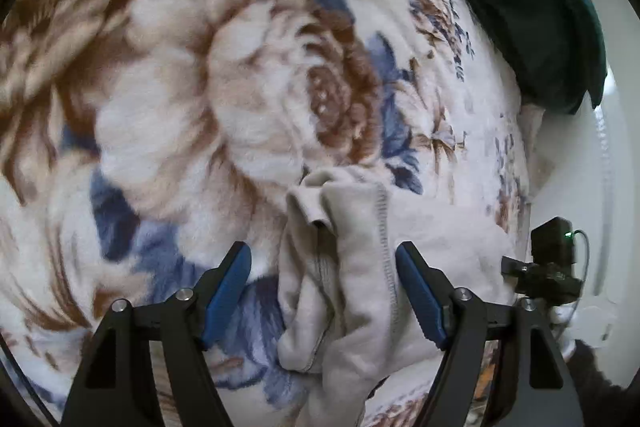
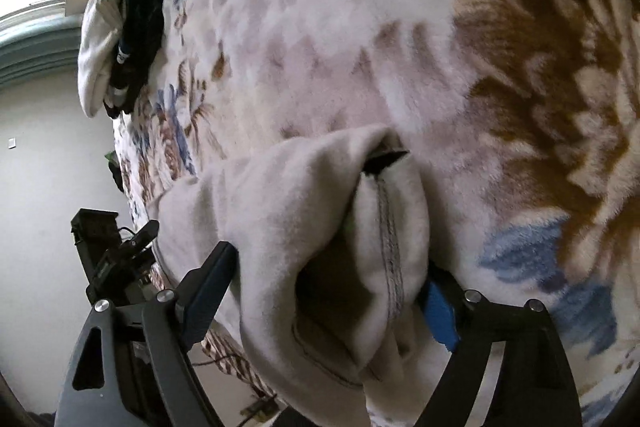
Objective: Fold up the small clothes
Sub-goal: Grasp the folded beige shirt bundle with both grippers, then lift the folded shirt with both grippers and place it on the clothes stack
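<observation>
I have a small cream-grey fleece garment (image 1: 352, 267) lying on the floral plush blanket (image 1: 160, 87), near the blanket's edge. It looks soft and slightly fuzzy, bunched into thick lengthwise folds, with a line of overlock stitching running down one raised hem. In the right wrist view the same garment (image 2: 304, 219) shows a dark stitched seam along a ridge, a small dark tag or opening at the top of that ridge, and a shadowed pocket where the fabric gapes toward me.

My left gripper (image 1: 324, 291) stands spread, blue pads on either side of the bunched cloth and clear of it, with blanket showing between the left pad and the fabric. My right gripper (image 2: 336, 291) is spread wide too; the cloth bulges between the fingers and drapes over the right-hand pad, so I cannot tell whether that pad touches it.

A dark green cloth (image 1: 520, 7) sits at the blanket's far side. Across the bed in the right view, a white and black pile of clothes (image 2: 120, 35) rests at the blanket's edge.
</observation>
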Demonstrator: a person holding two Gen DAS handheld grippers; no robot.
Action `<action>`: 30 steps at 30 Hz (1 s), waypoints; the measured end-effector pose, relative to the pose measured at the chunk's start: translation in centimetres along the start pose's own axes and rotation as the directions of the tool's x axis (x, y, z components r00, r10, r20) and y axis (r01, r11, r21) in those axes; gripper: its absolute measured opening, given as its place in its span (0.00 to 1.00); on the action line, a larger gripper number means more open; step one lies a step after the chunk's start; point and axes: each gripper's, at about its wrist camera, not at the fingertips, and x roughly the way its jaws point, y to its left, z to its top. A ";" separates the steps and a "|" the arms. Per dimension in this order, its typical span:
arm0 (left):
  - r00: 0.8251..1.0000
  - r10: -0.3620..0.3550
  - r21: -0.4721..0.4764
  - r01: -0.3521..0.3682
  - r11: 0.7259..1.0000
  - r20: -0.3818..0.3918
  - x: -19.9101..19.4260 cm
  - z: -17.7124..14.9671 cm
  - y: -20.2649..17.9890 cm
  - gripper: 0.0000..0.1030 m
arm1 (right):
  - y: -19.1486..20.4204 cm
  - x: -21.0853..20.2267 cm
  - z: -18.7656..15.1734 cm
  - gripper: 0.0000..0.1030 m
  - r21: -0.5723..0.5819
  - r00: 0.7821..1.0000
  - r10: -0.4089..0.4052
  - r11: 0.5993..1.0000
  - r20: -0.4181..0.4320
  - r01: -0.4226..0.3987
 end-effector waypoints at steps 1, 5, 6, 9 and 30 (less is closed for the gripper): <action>1.000 -0.019 -0.027 0.019 0.999 -0.004 0.5 0.0 0.5 0.75 | -0.1 0.1 0.1 0.85 0.000 1.000 0.003 1.000 -0.003 -0.003; 0.999 -0.040 -0.046 0.040 0.998 -0.003 1.6 0.5 -0.1 0.79 | -0.5 1.0 0.7 0.88 0.025 1.000 0.021 0.999 -0.019 -0.021; 0.999 -0.050 -0.046 0.050 0.998 0.006 1.5 0.6 -0.3 0.78 | -0.5 1.1 0.8 0.88 0.033 0.999 0.034 0.999 -0.018 -0.033; 0.993 -0.109 -0.018 0.110 0.994 0.038 1.4 0.5 -1.5 0.66 | -0.7 0.7 0.8 0.81 0.065 0.997 0.077 0.995 0.019 -0.079; 0.928 -0.238 0.076 0.226 0.971 0.285 -13.0 5.7 -4.9 0.21 | 13.4 -6.4 0.5 0.23 -0.055 0.967 0.148 0.989 0.207 -0.140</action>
